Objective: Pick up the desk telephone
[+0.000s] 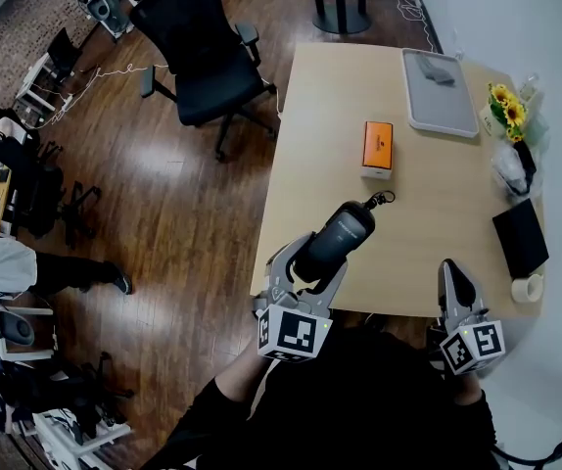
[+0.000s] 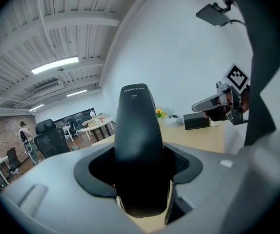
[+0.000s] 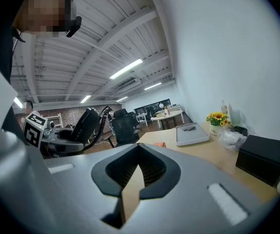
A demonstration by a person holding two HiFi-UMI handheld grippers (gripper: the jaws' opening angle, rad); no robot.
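The handset (image 1: 345,228), judged rigid, light and smooth-skinned, is pinched near one end by the left tongs (image 1: 309,262). The right tongs (image 1: 454,280) are pressed together, empty.

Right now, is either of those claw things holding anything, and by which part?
The left gripper holds the black telephone handset by the end away from its cord; the right gripper holds nothing.

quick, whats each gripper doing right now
Left gripper: jaws shut on the black telephone handset.
Right gripper: jaws shut, holding nothing.
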